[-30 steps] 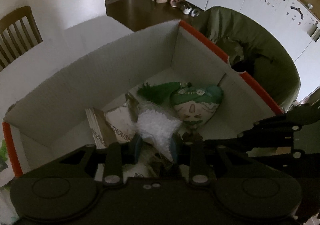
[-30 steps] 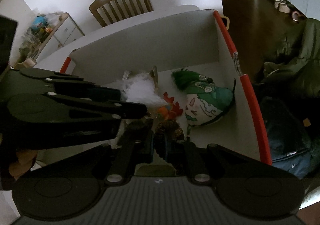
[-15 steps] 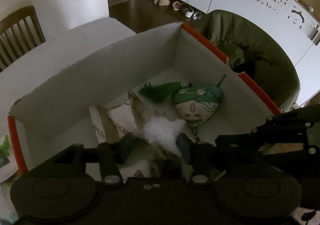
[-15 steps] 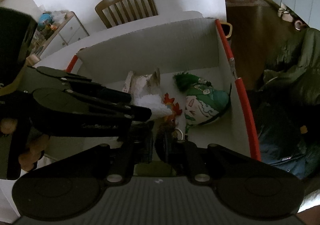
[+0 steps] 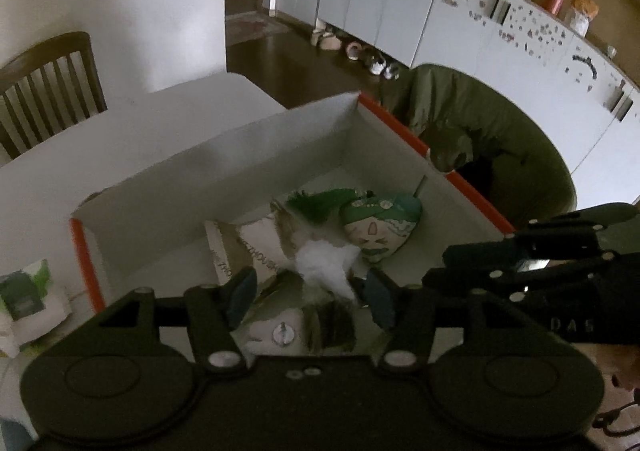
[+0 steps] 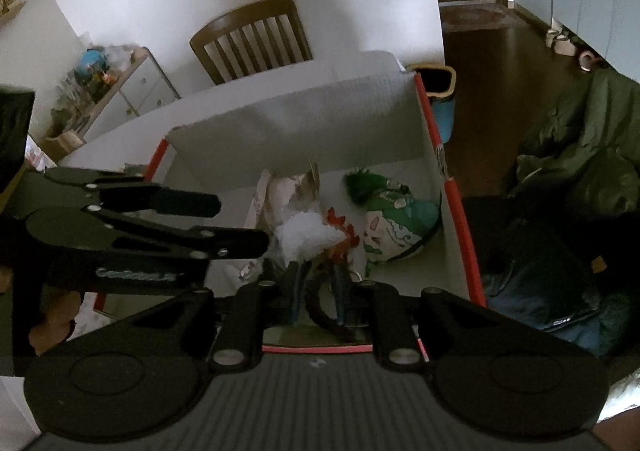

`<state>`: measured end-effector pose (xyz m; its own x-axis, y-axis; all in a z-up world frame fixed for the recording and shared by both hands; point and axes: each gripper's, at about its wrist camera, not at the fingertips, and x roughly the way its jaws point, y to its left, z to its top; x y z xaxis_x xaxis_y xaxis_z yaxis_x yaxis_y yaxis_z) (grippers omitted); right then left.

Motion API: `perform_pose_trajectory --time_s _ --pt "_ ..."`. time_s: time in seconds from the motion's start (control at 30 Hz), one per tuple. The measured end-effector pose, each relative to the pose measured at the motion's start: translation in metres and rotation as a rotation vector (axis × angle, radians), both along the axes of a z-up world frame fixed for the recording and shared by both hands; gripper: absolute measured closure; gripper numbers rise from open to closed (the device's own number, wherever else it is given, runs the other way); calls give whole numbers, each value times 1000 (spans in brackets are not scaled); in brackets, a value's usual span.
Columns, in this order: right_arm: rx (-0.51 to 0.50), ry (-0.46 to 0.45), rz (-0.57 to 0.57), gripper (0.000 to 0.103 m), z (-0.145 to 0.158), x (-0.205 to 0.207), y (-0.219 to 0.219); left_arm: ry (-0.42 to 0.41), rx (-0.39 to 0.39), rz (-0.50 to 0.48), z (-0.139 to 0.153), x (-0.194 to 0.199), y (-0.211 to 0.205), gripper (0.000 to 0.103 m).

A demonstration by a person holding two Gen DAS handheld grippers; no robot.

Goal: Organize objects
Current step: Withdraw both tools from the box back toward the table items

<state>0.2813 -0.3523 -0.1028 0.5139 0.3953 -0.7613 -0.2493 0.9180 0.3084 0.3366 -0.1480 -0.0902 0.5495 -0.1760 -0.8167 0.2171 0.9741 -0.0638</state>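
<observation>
A white cardboard box with orange-red edges (image 5: 224, 187) (image 6: 304, 135) stands on the table. Inside lie a green face-print cushion (image 5: 380, 223) (image 6: 400, 227), a printed paper bag (image 5: 256, 247) and a white fluffy toy (image 5: 326, 265) (image 6: 304, 237) with a red comb. My left gripper (image 5: 310, 293) is open above the white toy, its blue pads apart on either side. My right gripper (image 6: 316, 289) is shut on a dark brown curved part of the toy (image 6: 316, 303), above the box's near edge.
A wooden chair (image 6: 252, 41) stands behind the table. A green beanbag (image 5: 480, 139) sits right of the box, with white cabinets (image 5: 500, 31) behind. A shelf of toys (image 6: 100, 91) is at the far left. A green and white pack (image 5: 24, 299) lies left of the box.
My left gripper has opened and let go of the white toy, and both grippers have risen and pulled back from the box. The right gripper stays shut on the toy's dark part.
</observation>
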Motion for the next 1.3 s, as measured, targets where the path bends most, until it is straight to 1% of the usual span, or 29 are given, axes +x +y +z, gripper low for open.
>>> perform_pose_trajectory --time_s 0.07,0.37,0.43,0.47,0.5,0.57,0.67,0.73,0.8,0.87,0.97,1.0,1.13,1.2,1.3 --pt "-4 -11 -1 74 5 -3 1 -10 -5 12 5 -6 4 43" --pt "-7 -43 21 73 22 -16 9 -73 -30 38 31 -40 27 38" --pt "-11 -54 24 72 27 -19 13 -86 -38 43 36 -48 34 35" --pt "-19 -62 21 67 30 -21 15 -91 -42 51 39 -52 37 32" --pt "-23 -72 18 59 32 -24 18 -96 -49 56 42 -57 41 31" --pt "-24 -94 20 52 37 -29 22 -105 -59 63 46 -64 47 30" --pt "-21 -109 27 52 44 -36 30 -113 -58 79 50 -74 57 27" --pt "-14 -112 32 50 48 -39 36 -122 -59 86 52 -81 64 25" --pt "-7 -115 36 45 51 -43 43 -128 -61 92 54 -88 71 22" --pt "1 -119 40 42 54 -47 51 -130 -70 99 55 -96 80 20" --pt "9 -130 40 32 60 -55 64 -136 -78 114 57 -107 95 16" --pt "7 -136 39 31 62 -57 68 -141 -75 124 58 -111 100 15" --pt "13 -144 54 27 67 -65 88 -159 -70 159 62 -124 122 9" --pt "12 -148 66 26 68 -68 100 -173 -62 178 65 -132 134 5" --pt "16 -142 87 26 68 -72 118 -184 -41 199 67 -140 151 1"
